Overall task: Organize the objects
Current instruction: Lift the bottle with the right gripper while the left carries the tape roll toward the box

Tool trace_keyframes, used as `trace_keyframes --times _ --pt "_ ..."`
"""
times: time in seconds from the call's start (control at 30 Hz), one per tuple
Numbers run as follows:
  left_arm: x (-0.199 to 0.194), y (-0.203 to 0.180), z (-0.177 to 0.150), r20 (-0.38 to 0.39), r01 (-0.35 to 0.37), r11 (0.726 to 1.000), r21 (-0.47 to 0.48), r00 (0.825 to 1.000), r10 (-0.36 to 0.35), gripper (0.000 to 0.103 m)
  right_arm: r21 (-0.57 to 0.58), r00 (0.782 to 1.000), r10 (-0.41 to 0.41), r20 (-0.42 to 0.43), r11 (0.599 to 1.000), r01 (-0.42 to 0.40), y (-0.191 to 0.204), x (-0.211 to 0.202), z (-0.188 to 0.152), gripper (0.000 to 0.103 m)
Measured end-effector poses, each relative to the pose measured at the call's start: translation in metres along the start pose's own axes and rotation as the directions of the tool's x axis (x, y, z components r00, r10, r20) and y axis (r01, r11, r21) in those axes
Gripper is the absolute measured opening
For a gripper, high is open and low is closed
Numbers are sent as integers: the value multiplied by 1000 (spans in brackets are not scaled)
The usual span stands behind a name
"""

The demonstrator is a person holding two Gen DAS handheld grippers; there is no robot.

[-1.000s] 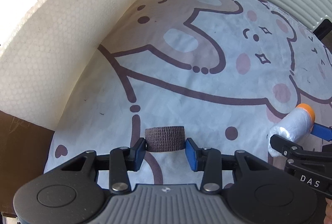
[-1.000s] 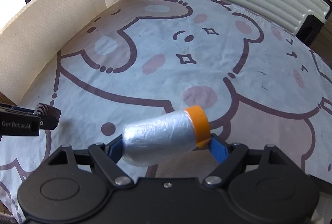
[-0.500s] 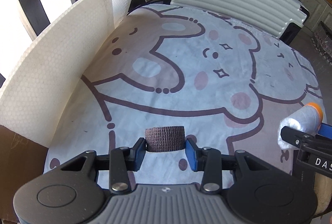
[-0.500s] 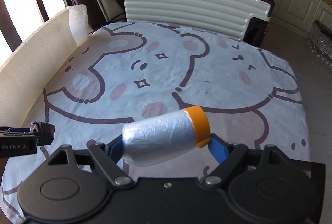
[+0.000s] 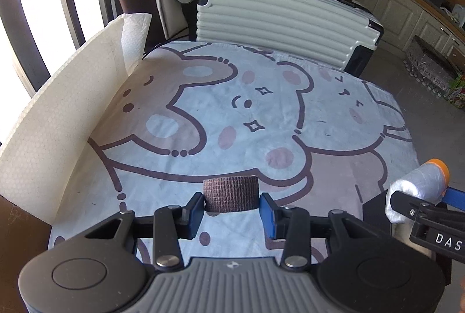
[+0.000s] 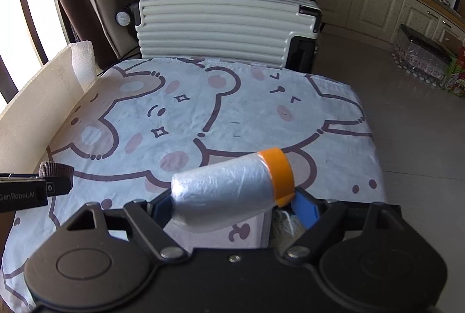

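The left claw (image 5: 231, 207) pinches a brown bandage roll (image 5: 231, 193); the right claw (image 6: 232, 202) clamps a plastic-wrapped spool (image 6: 229, 191) (slick film), which could slip out.

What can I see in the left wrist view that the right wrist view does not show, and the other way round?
Only the left wrist view shows the left gripper from behind, jaws closed on the whole brown bandage roll.

Only the right wrist view shows the right gripper from behind, holding the full plastic-wrapped roll with its orange band, and something pale and fibrous just below that roll.

Both show the bear-print cloth, the ribbed white suitcase, the white foam sheet at the left, and a part of the other gripper with its load.
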State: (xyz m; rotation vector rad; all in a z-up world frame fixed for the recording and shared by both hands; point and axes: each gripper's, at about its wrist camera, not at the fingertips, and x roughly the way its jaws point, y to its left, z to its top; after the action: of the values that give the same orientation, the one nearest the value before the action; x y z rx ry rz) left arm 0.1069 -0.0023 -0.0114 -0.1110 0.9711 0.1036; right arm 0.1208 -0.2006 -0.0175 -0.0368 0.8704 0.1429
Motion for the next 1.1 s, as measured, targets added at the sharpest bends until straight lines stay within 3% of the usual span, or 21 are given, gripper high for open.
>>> trace_keyframes --times 0.53,1.1 --pt "-23 -62 -11 32 68 994 91 997 -71 43 145 994 -95 47 986 88 -71 -49 -22 85" --pt "-34 -96 -20 37 119 982 144 991 -126 43 201 990 -127 69 973 110 -104 -70 -34 85"
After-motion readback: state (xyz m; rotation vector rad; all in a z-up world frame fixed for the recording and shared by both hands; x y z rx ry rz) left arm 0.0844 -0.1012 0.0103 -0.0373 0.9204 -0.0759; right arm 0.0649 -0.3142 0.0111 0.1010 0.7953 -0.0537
